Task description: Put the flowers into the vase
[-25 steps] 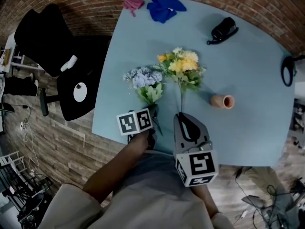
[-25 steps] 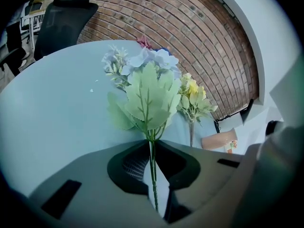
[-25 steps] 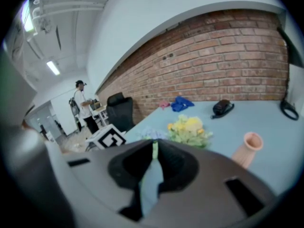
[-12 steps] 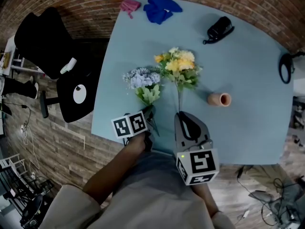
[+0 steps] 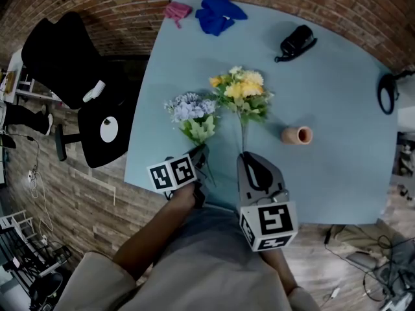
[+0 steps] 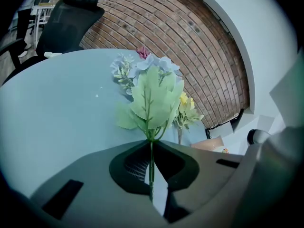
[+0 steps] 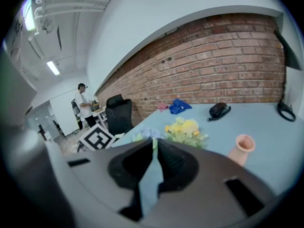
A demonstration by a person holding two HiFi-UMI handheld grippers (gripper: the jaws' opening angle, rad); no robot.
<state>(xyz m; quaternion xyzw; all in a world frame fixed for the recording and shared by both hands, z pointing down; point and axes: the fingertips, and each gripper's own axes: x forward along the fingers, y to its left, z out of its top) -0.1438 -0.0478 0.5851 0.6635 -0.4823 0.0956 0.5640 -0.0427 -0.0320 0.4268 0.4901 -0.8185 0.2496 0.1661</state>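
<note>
A bunch of pale blue flowers lies on the light blue table, and its green stem runs between the jaws of my left gripper. Those jaws have just been closing and are now shut on the stem. A bunch of yellow flowers lies to its right, its long stem reaching the tips of my right gripper. That gripper is shut, and a thin green strip shows between its tips in the right gripper view. A small terracotta vase lies on its side to the right of both grippers.
At the table's far edge lie a blue cloth, a pink item and a black object. A black loop hangs at the right edge. A black office chair stands left of the table. A person stands far off.
The left gripper's marker cube has dropped a little towards the lower left. The flowers, the vase and the right gripper keep their places.
</note>
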